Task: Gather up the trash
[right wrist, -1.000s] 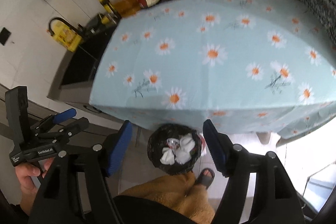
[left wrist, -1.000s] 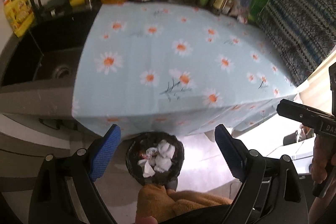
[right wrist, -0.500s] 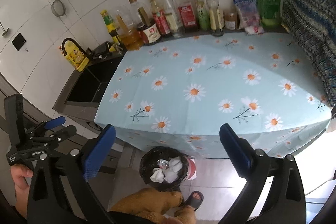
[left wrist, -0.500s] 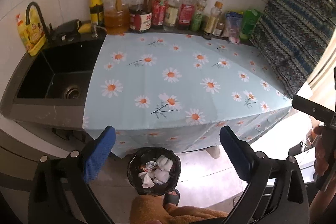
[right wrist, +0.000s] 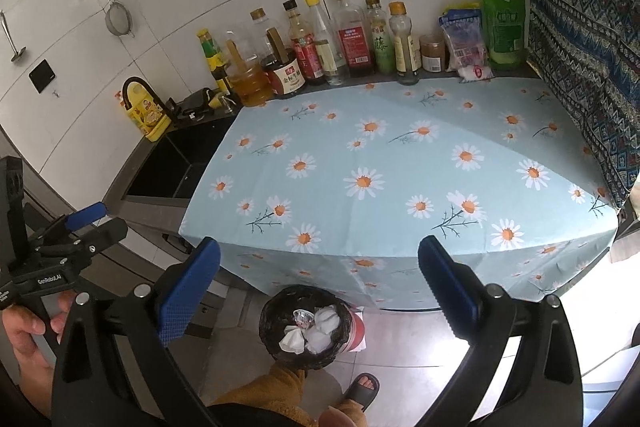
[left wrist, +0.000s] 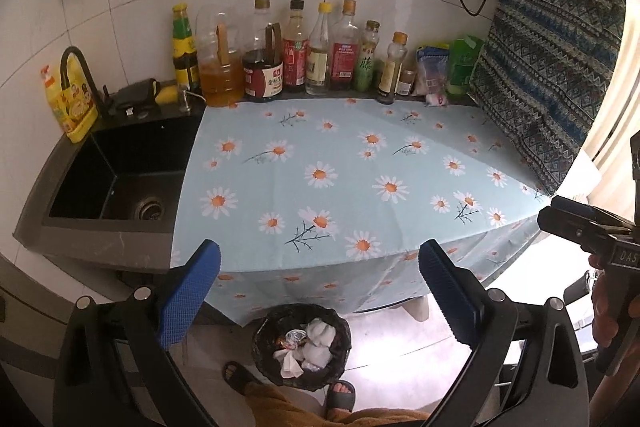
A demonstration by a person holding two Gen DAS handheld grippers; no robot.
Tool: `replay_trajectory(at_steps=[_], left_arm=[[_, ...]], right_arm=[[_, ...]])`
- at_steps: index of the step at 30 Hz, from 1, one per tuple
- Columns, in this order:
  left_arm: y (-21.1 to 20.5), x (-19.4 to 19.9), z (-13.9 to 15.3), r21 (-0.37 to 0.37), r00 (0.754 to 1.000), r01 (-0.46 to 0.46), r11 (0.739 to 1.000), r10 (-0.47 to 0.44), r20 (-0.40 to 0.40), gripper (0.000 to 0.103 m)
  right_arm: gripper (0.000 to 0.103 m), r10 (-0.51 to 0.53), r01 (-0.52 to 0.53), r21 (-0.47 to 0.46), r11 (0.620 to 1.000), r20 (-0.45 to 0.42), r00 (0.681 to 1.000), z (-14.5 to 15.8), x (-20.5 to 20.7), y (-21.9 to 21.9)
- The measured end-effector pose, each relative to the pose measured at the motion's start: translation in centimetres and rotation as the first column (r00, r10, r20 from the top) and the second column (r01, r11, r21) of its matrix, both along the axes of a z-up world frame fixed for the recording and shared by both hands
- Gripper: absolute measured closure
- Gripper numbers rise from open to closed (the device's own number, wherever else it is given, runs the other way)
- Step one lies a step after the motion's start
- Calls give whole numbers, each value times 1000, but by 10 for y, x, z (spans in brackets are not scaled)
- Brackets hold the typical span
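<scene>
Where seen from right wrist, red cup (right wrist: 357, 327) behind bin (right wrist: 304, 327), hidden in left.

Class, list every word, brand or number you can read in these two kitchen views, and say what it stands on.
"GenRobot.AI": on the left tool, seen from the right wrist.
"DAS", cut off at the frame edge: on the right tool, seen from the left wrist.
"藤": on the green-label bottle.
Other bottle labels: too small or blurred to read.
</scene>
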State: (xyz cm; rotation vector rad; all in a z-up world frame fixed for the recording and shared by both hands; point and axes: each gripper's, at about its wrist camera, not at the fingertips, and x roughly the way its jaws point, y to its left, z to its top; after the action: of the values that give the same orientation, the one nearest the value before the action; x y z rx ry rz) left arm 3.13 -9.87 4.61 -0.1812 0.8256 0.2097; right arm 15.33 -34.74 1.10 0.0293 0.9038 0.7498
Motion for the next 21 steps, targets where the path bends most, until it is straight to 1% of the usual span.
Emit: replay_trajectory(at_steps=[7,10,12,19,21], left_arm=[[0,-3,2,-13,1000,28,1000,-28,2,7],[0,-5,3,-7,999,33,999,-33,10,7],[0,-6,3,-1,999,29,1000,-29,12,7],[5,-9,2,-26,1000,15,1000,-15,19,7],[6,-9,1,-22,1000,13,1000,-12,18,7]], right_arm=[[5,-17,17,16,1000,-2,1000,1,-4,-1],[5,-20,20,16,1000,-5,1000,2,-6,0],[5,-19,19,15,1000,-5,1000,2,-7,1],[5,-17,17,-5,1000,-13,1000,-1,-10,6],[5,-17,16,-6,1000,-16,1000,-2,-11,6]])
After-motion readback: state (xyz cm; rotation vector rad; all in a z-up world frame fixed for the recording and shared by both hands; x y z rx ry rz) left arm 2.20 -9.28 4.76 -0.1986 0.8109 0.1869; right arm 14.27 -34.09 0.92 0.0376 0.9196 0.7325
